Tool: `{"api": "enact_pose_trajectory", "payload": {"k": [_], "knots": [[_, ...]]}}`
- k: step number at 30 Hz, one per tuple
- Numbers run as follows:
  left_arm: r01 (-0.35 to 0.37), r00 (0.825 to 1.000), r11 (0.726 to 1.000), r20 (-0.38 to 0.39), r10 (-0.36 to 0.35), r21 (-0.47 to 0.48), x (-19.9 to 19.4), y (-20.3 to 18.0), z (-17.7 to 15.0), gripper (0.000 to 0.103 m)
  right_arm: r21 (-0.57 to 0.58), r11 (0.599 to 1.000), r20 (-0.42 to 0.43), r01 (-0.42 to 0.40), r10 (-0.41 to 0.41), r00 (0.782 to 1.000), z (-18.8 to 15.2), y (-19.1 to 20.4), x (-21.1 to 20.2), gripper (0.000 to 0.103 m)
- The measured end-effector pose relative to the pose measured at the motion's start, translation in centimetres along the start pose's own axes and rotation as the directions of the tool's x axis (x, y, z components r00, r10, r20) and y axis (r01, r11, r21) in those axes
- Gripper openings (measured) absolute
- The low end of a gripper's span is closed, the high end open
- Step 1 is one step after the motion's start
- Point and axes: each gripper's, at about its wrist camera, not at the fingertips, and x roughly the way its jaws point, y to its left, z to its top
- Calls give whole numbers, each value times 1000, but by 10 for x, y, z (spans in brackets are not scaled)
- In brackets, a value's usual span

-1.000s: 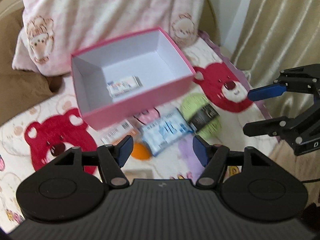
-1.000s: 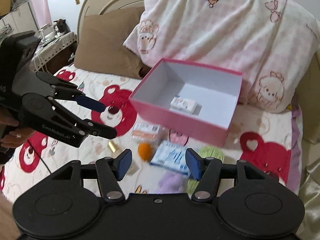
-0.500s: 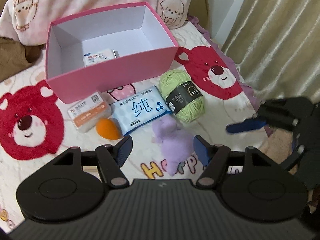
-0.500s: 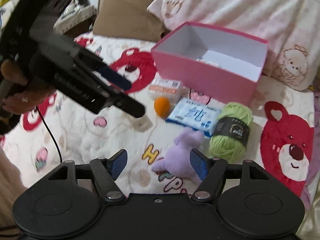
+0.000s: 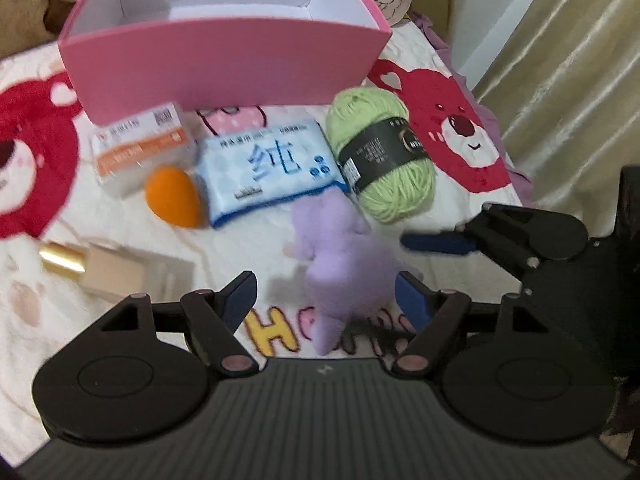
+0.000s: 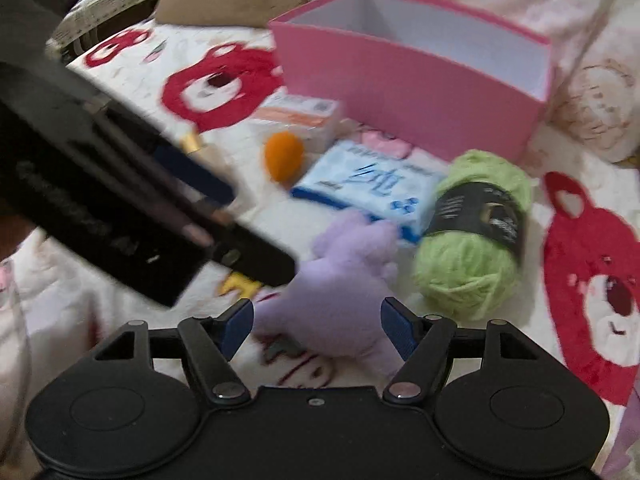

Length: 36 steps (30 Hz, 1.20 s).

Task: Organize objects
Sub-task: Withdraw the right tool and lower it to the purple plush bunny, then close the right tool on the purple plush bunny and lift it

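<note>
Both sets of jaws spread wide, nothing held: left gripper [image 5: 326,300] and right gripper [image 6: 316,328] each straddling the soft lilac plush toy [image 5: 340,264] on the bear-print bedspread [image 5: 452,128], short of the open pink cardboard box [image 5: 224,64]. Probably best taken by one gripper only, closing across the plump body. Touching its far end: blue-and-white tissue pack [image 5: 268,168]. Just beside: green yarn ball [image 5: 384,156], orange egg-shaped sponge [image 5: 172,192].
</note>
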Motion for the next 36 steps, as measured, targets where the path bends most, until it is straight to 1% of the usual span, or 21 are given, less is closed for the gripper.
{"api": "enact_pose_trajectory", "payload": {"k": [1, 3, 4, 5, 7, 8, 9, 10, 11, 13, 15, 19, 21, 22, 24, 26, 27, 28, 30, 32, 36], "knots": [[8, 1000, 1000, 9, -8, -8, 3, 0, -2, 73, 16, 1000, 9, 4, -4, 1000, -5, -2, 3, 75], [25, 999, 999, 36, -24, -23, 8, 1, -6, 70, 40, 999, -19, -34, 35, 999, -9, -7, 8, 75], [31, 998, 999, 47, -30, -27, 12, 2, -7, 65, 49, 997, -28, -55, 57, 998, -11, -7, 10, 75], [32, 998, 999, 54, -31, -31, 15, 2, -8, 62, 44, 997, -29, -65, 66, 997, -12, -7, 10, 75], [40, 998, 998, 58, -37, -54, 22, 3, -11, 54, 10, 998, -18, -59, 59, 998, -15, -3, 9, 80], [56, 997, 996, 56, -52, -67, 25, 4, -12, 52, 4, 998, -14, -58, 58, 998, -16, -2, 10, 82], [98, 993, 991, 72, -92, -89, 28, 6, -15, 50, 11, 998, -17, -57, 58, 998, -17, -2, 11, 85], [143, 986, 983, 104, -132, -113, 30, 8, -20, 51, 17, 998, -28, -54, 55, 998, -18, -2, 14, 87], [163, 981, 977, 124, -147, -134, 33, 10, -25, 51, 14, 999, -55, -37, 37, 998, -20, -1, 19, 88], [131, 985, 978, 130, -111, -161, 38, 9, -30, 50, -2, 1000, -86, 14, -14, 996, -25, 0, 26, 88], [115, 984, 982, 151, -92, -148, 37, 8, -31, 50, 6, 1000, -83, 17, -16, 996, -28, -1, 27, 88], [64, 990, 986, 133, -44, -153, 41, 8, -33, 50, 7, 1000, -50, 26, -25, 998, -25, -1, 21, 88], [72, 993, 988, 102, -59, -134, 44, 7, -34, 55, 15, 1000, -34, 24, -23, 999, -24, 0, 17, 88], [87, 995, 990, 64, -81, -107, 48, 6, -34, 55, 23, 1000, -35, 12, -11, 999, -24, 0, 17, 88], [57, 995, 994, 90, -48, -98, 47, 2, -37, 52, 47, 999, -39, -9, 10, 999, -22, 2, 17, 88], [42, 994, 995, 106, -32, -88, 45, -1, -38, 47, 68, 998, -39, -3, 5, 999, -22, 4, 19, 88], [44, 994, 995, 107, -34, -94, 44, 0, -38, 44, 80, 997, -40, -1, 4, 999, -23, 5, 20, 87], [45, 994, 994, 107, -34, -101, 43, 1, -38, 41, 88, 996, -39, 6, -2, 999, -24, 5, 22, 78], [52, 993, 992, 111, -39, -112, 40, 3, -38, 38, 91, 996, -35, 26, -22, 999, -24, 6, 20, 65], [72, 991, 990, 119, -57, -121, 31, 6, -37, 38, 103, 995, -21, 16, -14, 1000, -21, 7, 17, 61], [58, 993, 993, 113, -47, -101, 11, 4, -38, 38, 72, 996, 15, 43, -44, 999, -20, 27, 5, 60]]}}
